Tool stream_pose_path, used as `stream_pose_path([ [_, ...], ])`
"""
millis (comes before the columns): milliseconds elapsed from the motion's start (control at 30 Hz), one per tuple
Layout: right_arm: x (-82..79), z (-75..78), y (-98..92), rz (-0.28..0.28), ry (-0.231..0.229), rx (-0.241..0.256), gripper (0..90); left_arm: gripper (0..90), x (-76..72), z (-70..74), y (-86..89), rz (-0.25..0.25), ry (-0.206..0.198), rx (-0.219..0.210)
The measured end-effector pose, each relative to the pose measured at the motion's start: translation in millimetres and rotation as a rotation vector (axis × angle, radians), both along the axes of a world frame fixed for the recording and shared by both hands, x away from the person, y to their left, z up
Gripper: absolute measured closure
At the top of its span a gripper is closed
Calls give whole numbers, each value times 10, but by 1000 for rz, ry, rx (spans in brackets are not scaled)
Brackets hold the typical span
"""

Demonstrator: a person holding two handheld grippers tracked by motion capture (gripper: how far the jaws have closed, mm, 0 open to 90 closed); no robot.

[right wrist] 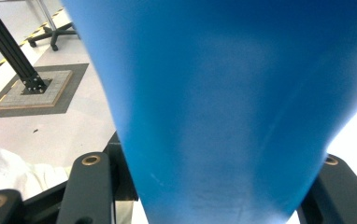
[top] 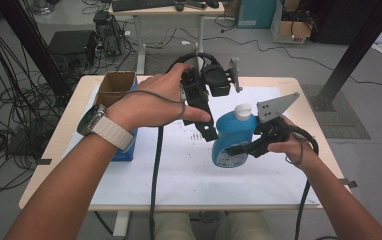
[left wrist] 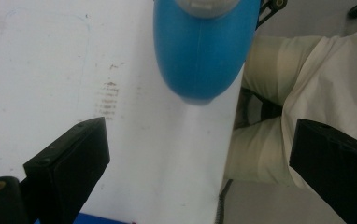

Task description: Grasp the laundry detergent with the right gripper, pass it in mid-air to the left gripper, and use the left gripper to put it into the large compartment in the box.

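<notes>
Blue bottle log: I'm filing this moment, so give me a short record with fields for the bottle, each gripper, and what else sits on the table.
bottle: blue bottle with white cap, upright over the white sheet
right gripper: jaws on either side of the bottle's body, shut on it
left gripper: jaws wide apart, beside the bottle, holding nothing
also on table: cardboard box at the far left

left gripper (top: pixel 210 131): jaws spread wide, pointing down | right gripper (top: pixel 244 146): jaws clamped, raised off table
</notes>
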State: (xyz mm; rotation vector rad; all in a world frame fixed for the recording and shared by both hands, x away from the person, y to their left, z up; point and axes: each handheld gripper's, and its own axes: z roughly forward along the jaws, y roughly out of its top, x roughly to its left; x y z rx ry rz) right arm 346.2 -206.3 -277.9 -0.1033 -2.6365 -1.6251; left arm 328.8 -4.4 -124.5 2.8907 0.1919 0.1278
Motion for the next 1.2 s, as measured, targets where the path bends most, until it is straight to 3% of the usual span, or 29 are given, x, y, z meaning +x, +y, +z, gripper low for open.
stream_pose_path([
  [333, 28, -38, 165, 16, 9, -20, 432, 54, 15, -22, -45, -5, 0, 2],
  [533, 42, -61, 262, 29, -13, -25, 432, 54, 33, -45, -42, -7, 3, -4],
  [1000, 42, -80, 406, 49, -17, -35, 432, 57, 58, -109, -20, -5, 17, -16],
  [1033, 41, -80, 411, 50, -15, -36, 432, 57, 60, -137, -14, -3, 16, -42],
  [1067, 40, -81, 418, 50, -17, -37, 432, 57, 61, -118, -16, -6, 12, -14],
  [1167, 36, -85, 438, 50, -21, -45, 432, 57, 68, -133, -9, -5, 14, -15],
  [1200, 37, -87, 444, 51, -20, -46, 432, 58, 68, -159, -3, 0, 16, -37],
])
